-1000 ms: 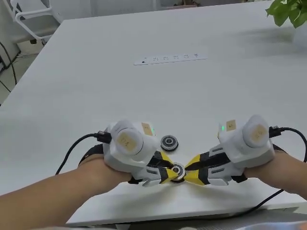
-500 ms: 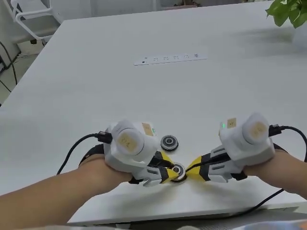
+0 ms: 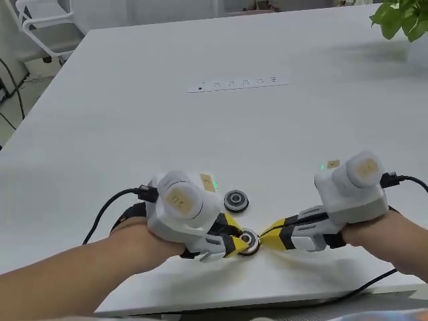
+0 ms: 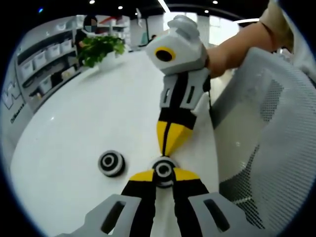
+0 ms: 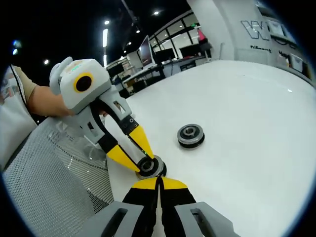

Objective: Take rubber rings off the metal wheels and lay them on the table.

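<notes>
The left gripper (image 3: 235, 242) clamps the wheel (image 3: 248, 240), and the right gripper (image 3: 266, 235), pinched closed, meets its rim head-on from the opposite side, perhaps nipping the rubber ring (image 5: 148, 173).

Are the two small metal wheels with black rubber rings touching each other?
Apart. The left gripper view shows bare white table between the free black-ringed metal wheel and the clamped wheel in the left tool.

White table (image 3: 134, 120), inset socket strip (image 3: 237, 83), green plant (image 3: 401, 17), mesh chair (image 4: 266, 123)
</notes>
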The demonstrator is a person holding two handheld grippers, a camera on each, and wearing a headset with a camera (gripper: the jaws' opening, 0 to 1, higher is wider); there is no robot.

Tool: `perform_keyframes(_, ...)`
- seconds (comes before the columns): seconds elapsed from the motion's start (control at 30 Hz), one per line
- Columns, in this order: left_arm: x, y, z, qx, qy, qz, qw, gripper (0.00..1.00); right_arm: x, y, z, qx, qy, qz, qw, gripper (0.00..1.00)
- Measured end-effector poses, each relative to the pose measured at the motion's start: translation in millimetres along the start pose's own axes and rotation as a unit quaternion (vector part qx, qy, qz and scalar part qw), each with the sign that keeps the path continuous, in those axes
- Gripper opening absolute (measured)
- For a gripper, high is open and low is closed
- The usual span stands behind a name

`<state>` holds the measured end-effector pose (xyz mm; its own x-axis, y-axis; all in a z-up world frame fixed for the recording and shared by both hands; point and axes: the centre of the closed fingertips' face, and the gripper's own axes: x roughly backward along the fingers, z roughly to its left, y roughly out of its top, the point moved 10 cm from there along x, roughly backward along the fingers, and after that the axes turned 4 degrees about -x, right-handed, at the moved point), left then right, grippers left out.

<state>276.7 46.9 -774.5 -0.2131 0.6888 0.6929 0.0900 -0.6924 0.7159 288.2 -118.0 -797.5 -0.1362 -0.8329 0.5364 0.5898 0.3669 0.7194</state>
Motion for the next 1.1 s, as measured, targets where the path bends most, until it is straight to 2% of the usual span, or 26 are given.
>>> perform_keyframes(0.07, 0.0, -0.1, 0.0, 0.000, 0.000, 0.000, 1.0000, 0.12, 0.4, 2.0, 0.8, -0.028, 0.010, -0.019, 0.9994, 0.00)
perform_keyframes(0.1, 0.1, -0.1, 0.0, 0.000, 0.000, 0.000, 1.0000, 0.12, 0.6, 1.1, -0.3, -0.031, 0.008, -0.013, 0.9994, 0.00)
perform_keyframes(0.13, 0.1, 0.0, 0.0, 0.001, 0.001, 0.000, 1.0000, 0.12, 0.1, 0.8, 1.0, -0.027, 0.008, -0.014, 0.9995, 0.00)
perform_keyframes(0.4, 0.3, 0.3, -0.4, 0.003, 0.003, 0.002, 1.0000, 0.12, 0.3, -0.1, 8.1, -0.070, 0.021, -0.030, 0.9969, 0.00)
perform_keyframes(1.1, 0.2, 1.3, -0.7, 0.006, 0.007, 0.008, 0.9999, 0.11, -1.1, 2.1, 13.6, -0.094, 0.040, -0.037, 0.9941, 0.00)
